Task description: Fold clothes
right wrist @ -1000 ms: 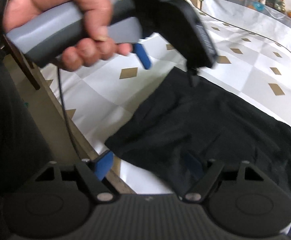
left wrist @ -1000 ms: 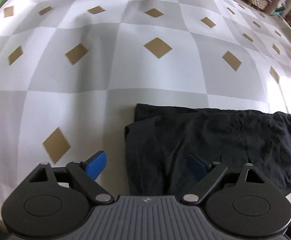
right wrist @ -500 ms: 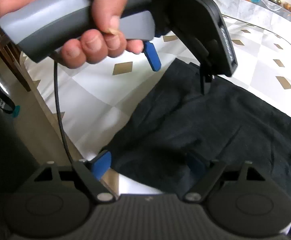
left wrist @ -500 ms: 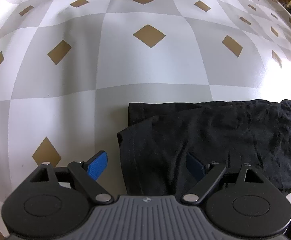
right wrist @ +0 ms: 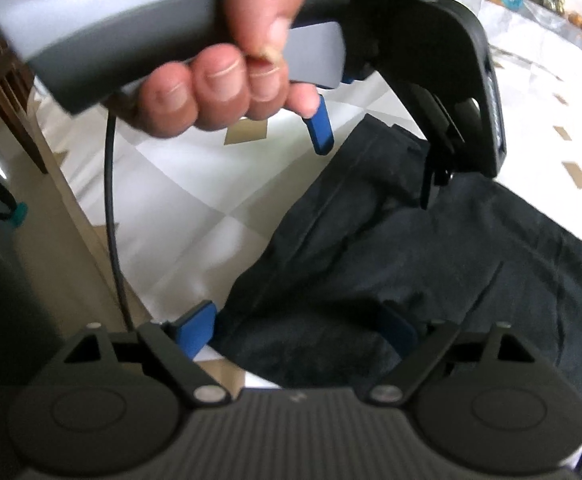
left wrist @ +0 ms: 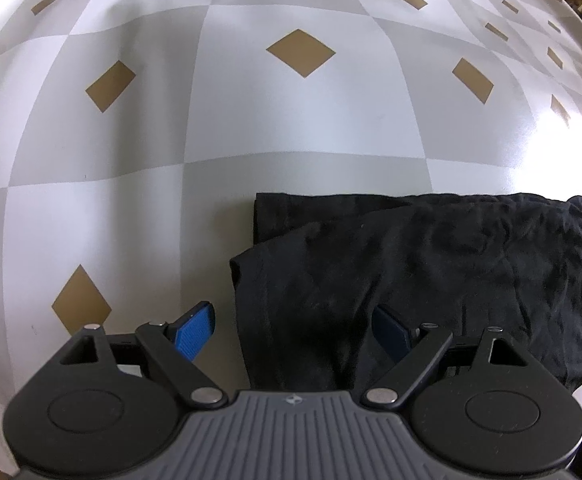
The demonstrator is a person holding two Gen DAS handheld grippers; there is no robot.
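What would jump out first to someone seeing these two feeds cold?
Probably the hand filling the top of the right wrist view, gripping the grey handle of the left tool, whose blue fingers hang open just above the black garment's end. Next, the black garment itself, crumpled and partly folded on the grey-and-white checked tablecloth with tan diamonds. The right tool straddles the garment's near corner at the table edge, open.

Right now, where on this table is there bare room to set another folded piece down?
The checked tablecloth lies bare beyond the black garment and to its left in the left wrist view. Crowded: the near table edge, where both open hand-held grippers, left and right, straddle the garment.
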